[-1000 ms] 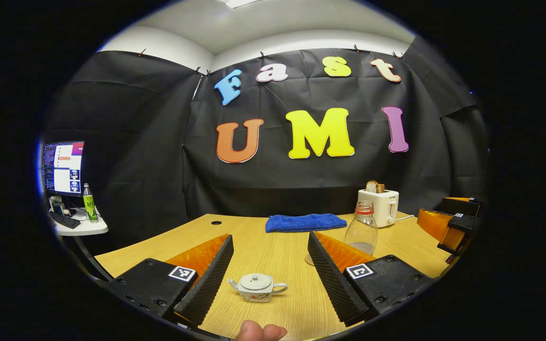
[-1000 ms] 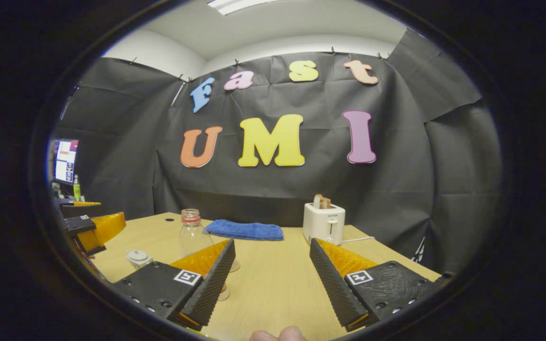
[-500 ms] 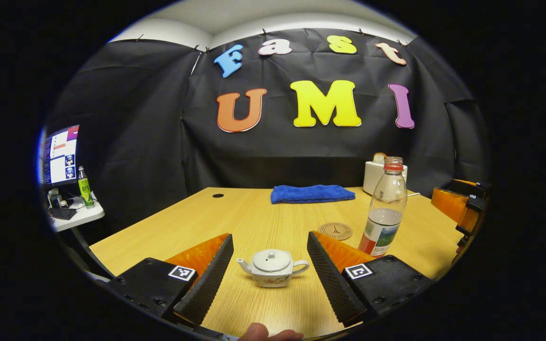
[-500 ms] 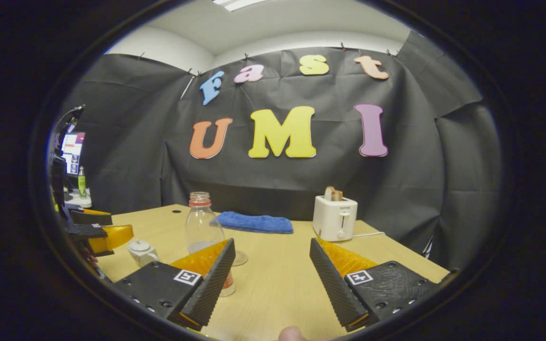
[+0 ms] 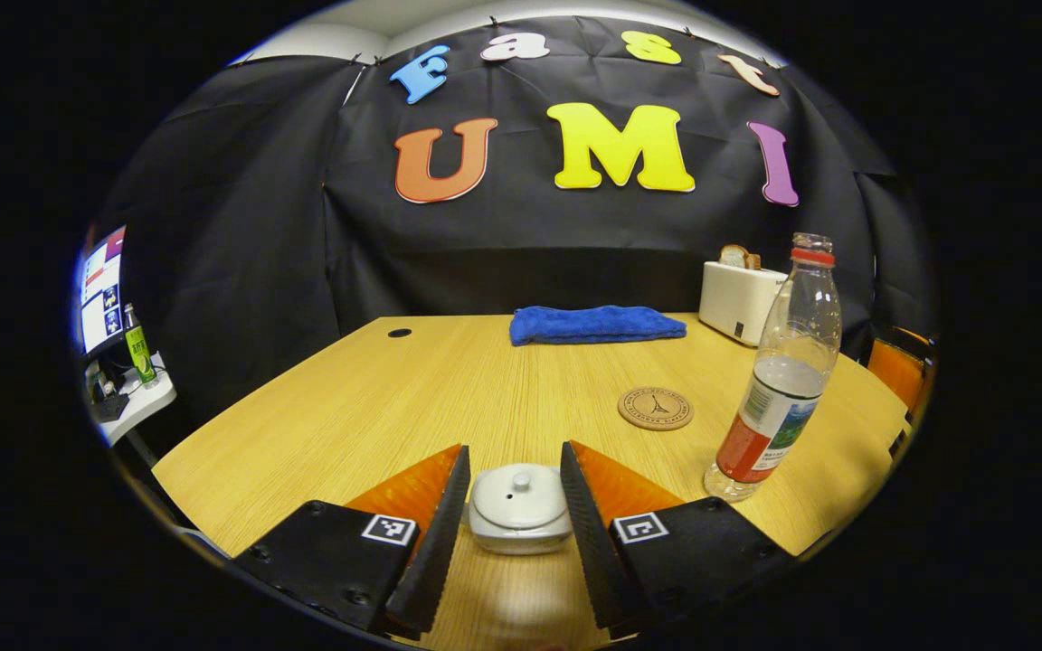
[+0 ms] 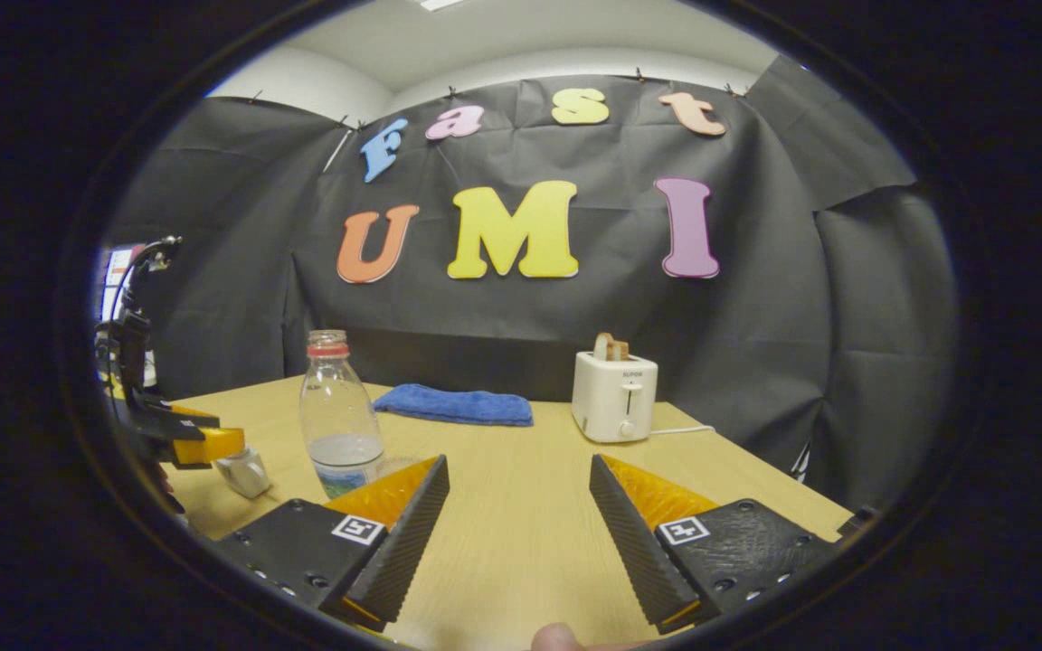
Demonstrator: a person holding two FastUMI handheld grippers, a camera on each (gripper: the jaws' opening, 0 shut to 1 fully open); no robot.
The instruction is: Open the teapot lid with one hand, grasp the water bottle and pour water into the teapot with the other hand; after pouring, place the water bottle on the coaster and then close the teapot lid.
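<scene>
A wooden table [image 5: 376, 407] stands in a booth with black cloth walls. In the left gripper view, the left gripper [image 5: 516, 506] sits low over the table with its two fingers on either side of a small white teapot [image 5: 521, 508]; the lid [image 5: 519, 484] is on the pot. The fingers lie just beside the pot's sides, but it is not clear whether they press on it. To the right stands a clear bottle [image 5: 779, 380], uncapped, upright, with some water in it. A round coaster [image 5: 656, 408] lies on the table between teapot and bottle, farther back, with nothing on it. A folded blue towel [image 5: 595, 325] and a white toaster [image 5: 738, 294] sit near the back. In the right gripper view, the right gripper [image 6: 519, 524] hovers over bare table with its fingers spread wide, holding nothing; the bottle [image 6: 338, 425] stands to its left.
</scene>
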